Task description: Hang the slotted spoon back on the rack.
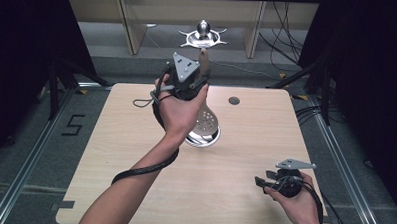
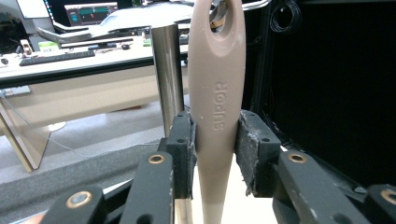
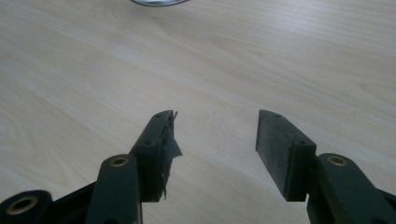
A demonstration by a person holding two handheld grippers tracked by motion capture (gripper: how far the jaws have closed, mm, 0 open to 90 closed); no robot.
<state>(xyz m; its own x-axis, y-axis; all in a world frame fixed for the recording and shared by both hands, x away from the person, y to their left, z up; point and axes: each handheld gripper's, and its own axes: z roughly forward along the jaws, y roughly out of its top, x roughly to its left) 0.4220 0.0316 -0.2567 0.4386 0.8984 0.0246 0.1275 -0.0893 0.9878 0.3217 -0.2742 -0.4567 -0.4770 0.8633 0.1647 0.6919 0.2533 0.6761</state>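
High view: my left gripper [image 1: 200, 77] is raised above the far middle of the tabletop [image 1: 135, 155], its fingers pointing up and away, clenched on the beige handle [image 1: 204, 59] of a skimmer [image 1: 206, 120]. The skimmer hangs below my left hand [image 1: 179, 111], its perforated steel bowl tilted just over a shiny steel bowl [image 1: 203, 138] that sits near the tabletop's centre; whether the two touch I cannot tell. My right gripper [image 1: 264, 182] is low at the near right corner, well apart from both, fingers pointing left across the bare wood.

Left gripper view: the two black fingers [image 2: 182, 144] press the handle [image 2: 217, 107] from either side, pads flat against it just below its embossed lettering. The handle stands upright between them, an oval hanging hole near its top. A steel pole [image 2: 167, 74] rises just behind it.

Right gripper view: my right fingers [image 3: 156, 149] are spread apart, nothing between them, pale tabletop [image 3: 93, 70] beneath. The left pad shows a frayed, peeling edge. The bowl's rim [image 3: 159, 2] lies at the top edge, well away from the fingertips.
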